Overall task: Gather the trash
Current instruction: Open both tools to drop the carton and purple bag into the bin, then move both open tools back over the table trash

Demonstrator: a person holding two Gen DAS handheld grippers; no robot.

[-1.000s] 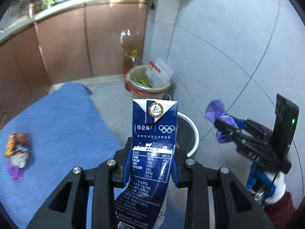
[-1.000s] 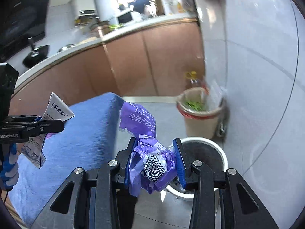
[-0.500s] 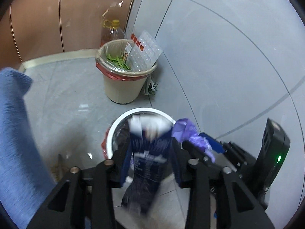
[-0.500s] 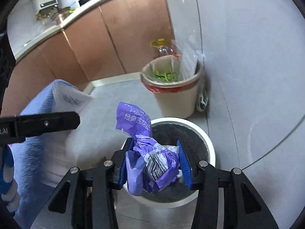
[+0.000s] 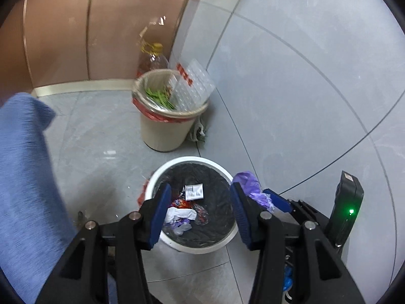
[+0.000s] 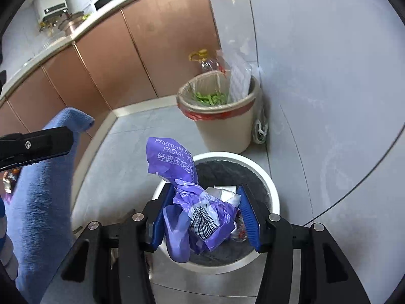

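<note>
A white bin with a black liner (image 5: pixel 162 174) stands on the floor below both grippers, with wrappers and paper inside; it also shows in the right wrist view (image 6: pixel 268 182). My left gripper (image 5: pixel 200 215) is open and empty right above the bin. My right gripper (image 6: pixel 205 217) is over the bin with a crumpled purple tissue wrapper (image 6: pixel 182 177) between its jaws; the wrapper hangs loosely and touches the left pad only. The wrapper (image 5: pixel 250 185) and right gripper also show at the right of the left wrist view.
A beige bin (image 5: pixel 164 131) with greens and a clear plastic tray stands behind the white one, by the tiled wall, with an oil bottle (image 5: pixel 152 58) behind it. A blue cloth-covered surface (image 5: pixel 22 177) lies at the left. Brown cabinets run along the back.
My left gripper has opened and the blue milk carton has left it. My right gripper has moved further over the bin and its jaws have widened around the purple wrapper.
</note>
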